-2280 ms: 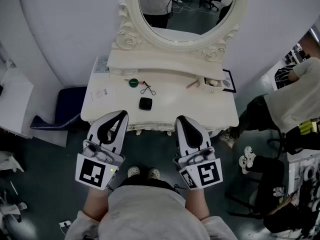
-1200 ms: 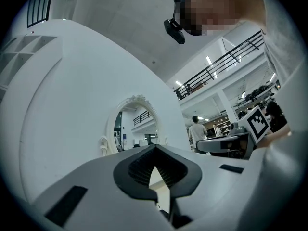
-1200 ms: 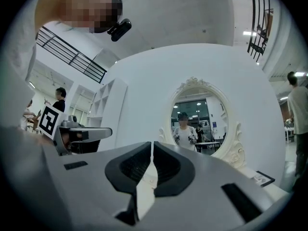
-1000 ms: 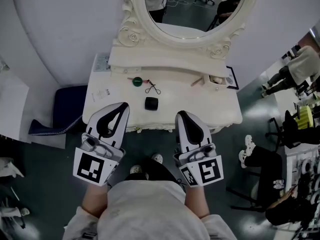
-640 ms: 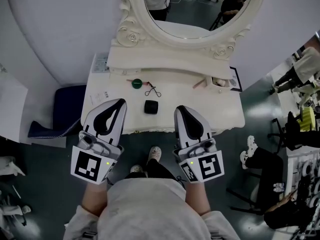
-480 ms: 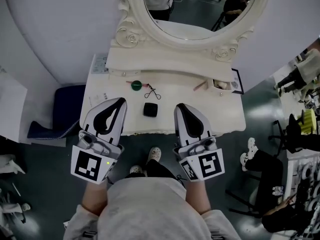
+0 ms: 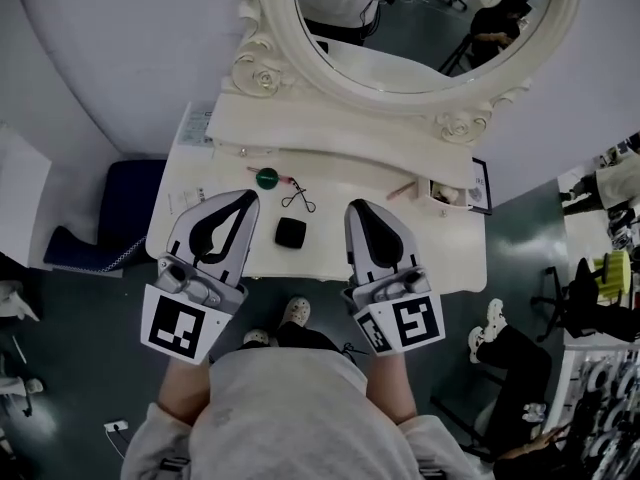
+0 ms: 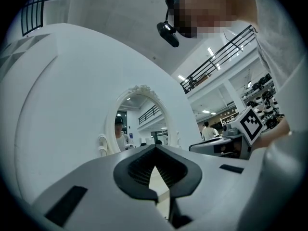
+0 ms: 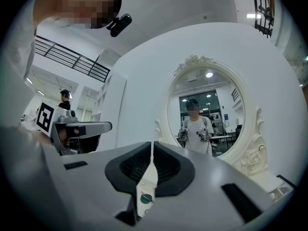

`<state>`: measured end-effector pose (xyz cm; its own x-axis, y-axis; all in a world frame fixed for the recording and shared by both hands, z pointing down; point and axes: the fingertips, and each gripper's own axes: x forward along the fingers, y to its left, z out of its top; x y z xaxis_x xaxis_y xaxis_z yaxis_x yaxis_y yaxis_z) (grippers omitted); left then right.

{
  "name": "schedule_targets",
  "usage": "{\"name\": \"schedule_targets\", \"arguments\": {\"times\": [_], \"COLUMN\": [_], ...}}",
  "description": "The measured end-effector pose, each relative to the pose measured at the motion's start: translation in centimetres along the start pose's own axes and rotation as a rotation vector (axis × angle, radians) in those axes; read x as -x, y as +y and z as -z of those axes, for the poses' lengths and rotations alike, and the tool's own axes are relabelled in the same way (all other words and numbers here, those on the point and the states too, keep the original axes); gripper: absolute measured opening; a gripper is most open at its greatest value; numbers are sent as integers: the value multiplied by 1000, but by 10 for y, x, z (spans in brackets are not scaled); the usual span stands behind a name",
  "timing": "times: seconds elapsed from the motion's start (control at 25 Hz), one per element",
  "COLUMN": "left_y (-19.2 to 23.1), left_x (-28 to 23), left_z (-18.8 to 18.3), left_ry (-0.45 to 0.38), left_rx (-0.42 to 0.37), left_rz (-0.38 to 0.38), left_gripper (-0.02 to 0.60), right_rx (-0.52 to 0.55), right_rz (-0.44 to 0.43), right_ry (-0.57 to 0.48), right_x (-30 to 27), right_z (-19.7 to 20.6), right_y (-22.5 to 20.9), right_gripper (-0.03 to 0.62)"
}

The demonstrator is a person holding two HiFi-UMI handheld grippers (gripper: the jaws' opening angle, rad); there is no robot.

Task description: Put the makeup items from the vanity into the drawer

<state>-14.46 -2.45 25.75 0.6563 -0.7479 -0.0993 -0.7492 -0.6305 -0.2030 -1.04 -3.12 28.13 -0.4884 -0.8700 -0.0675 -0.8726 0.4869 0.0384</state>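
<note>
Two grippers: both are hovering side by side, apart from each other, over the front part of the white vanity tabletop (image 7: pixel 325 208), each one held in a hand.
Left gripper (image 7: pixel 246 200): its fingers are pressing together at the tips and pinching nothing. In the left gripper view (image 8: pixel 155 150) only a thin wedge of pale tabletop is showing below the point where they meet.
Green round pot (image 7: pixel 266 178): it is lying on the tabletop just beyond the left gripper's tip.
Eyelash curler (image 7: pixel 297 199): it is lying just right of the pot, apart from both grippers.
Black compact (image 7: pixel 290 232): it is sitting near the front edge, between the two grippers and touching neither.
Right gripper (image 7: pixel 358 208): its fingers are closing on each other with nothing held. In the right gripper view (image 9: pixel 152 146) the green pot (image 9: pixel 146 198) is showing through the gap beneath them.
Brown stick (image 7: pixel 401 190): it is lying slantwise beyond the right gripper.
Drawer (image 7: pixel 445 205): a small one is standing open at the right end of the raised shelf, holding pale things too small to tell.
</note>
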Motion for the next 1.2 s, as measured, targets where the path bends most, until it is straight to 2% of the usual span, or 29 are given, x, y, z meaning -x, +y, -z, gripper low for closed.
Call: {"name": "schedule_targets", "arguments": {"times": [0.36, 0.56, 0.88, 1.2], "left_y": [3, -4, -8, 9], "left_x": [-25, -38, -59, -78], "left_z": [-5, -1, 5, 9], "left_ry": [-22, -9, 1, 6], "left_rx": [-2, -22, -56, -74], "left_rz": [-74, -88, -44, 17], "left_gripper": [11, 11, 11, 11], "right_rx": [-12, -27, -36, -63], "right_rz": [-88, -123, -153, -119], "right_ry": [21, 41, 136, 298], "right_x": [-23, -31, -49, -75], "right_z": [12, 24, 53, 92], "right_y": [-27, -39, -43, -49], "right_gripper": [28, 28, 28, 28]}}
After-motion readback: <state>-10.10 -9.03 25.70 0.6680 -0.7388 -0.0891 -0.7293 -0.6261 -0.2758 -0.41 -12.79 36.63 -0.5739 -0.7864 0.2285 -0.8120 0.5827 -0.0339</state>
